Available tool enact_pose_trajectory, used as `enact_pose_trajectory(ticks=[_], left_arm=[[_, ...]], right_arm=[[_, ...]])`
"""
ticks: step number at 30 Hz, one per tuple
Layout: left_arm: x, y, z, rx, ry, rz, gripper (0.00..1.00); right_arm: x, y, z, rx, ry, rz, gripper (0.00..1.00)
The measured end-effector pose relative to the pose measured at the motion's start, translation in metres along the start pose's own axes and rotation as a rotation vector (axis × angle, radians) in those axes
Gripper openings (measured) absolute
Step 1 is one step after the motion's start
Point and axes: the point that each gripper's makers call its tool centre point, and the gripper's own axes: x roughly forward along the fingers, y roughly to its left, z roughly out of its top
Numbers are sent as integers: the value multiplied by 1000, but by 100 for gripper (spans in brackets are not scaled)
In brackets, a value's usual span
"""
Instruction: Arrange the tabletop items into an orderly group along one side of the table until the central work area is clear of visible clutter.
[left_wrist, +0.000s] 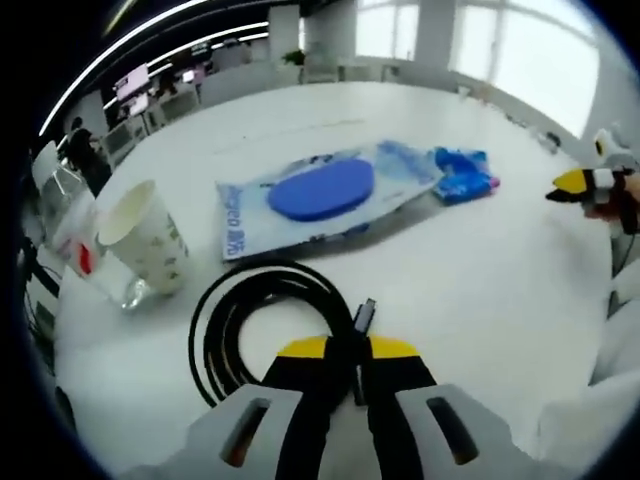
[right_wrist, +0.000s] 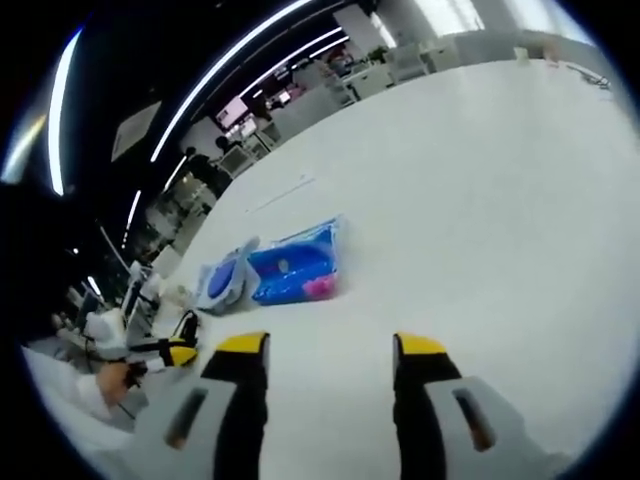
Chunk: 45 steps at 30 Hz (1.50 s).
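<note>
Left gripper (left_wrist: 340, 352) has its jaws closed on the cable (left_wrist: 235, 320), coiled on the bench (left_wrist: 480, 270) just beside the cup (left_wrist: 148, 240). Wipes pack (left_wrist: 320, 195) and blue packet (left_wrist: 462, 174) lie mid-bench. Right gripper (right_wrist: 330, 355) hangs with jaws open, empty. Step in hand, by my reading: moving the cable. Next: drag it toward one edge, keeping the coil together.

Bright window light, ceiling strip lights (right_wrist: 215, 75), fisheye-warped edges, slight blur.
</note>
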Motion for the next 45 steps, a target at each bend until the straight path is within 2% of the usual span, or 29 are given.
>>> enact_pose_trajectory(ticks=[7, 11, 16, 20, 28, 31, 34, 39, 43, 45], left_arm=[[-7, -15, 6, 15, -24, -14, 6], [-15, -24, 17, 14, -57, -17, 5], [-24, -42, 36, 63, -122, -38, 5], [-28, -56, 44, 124, -143, -56, 5], [-33, -91, 46, 324, -147, -121, 6], [-32, -103, 43, 443, -129, -132, 6], [-33, -112, 44, 438, -137, -154, 6], [-33, -127, 52, 479, -162, -204, 6], [-34, -143, 57, 538, -179, -259, 6], [-33, -152, 55, 571, -167, -294, 6]], right_arm=[[-2, -1, -1, 21, -8, 4, 48], [-4, -2, 1, 31, -21, 4, 48], [-4, -1, 1, 59, -29, 16, 48], [-2, 6, 0, 62, -20, 38, 48], [3, 30, 0, 67, -1, 114, 46], [4, 39, 0, 66, 4, 139, 46], [6, 51, -2, 52, 19, 164, 46], [10, 76, -12, 17, 65, 218, 45], [15, 102, -20, 5, 105, 287, 44], [17, 111, -23, 5, 116, 309, 43]])
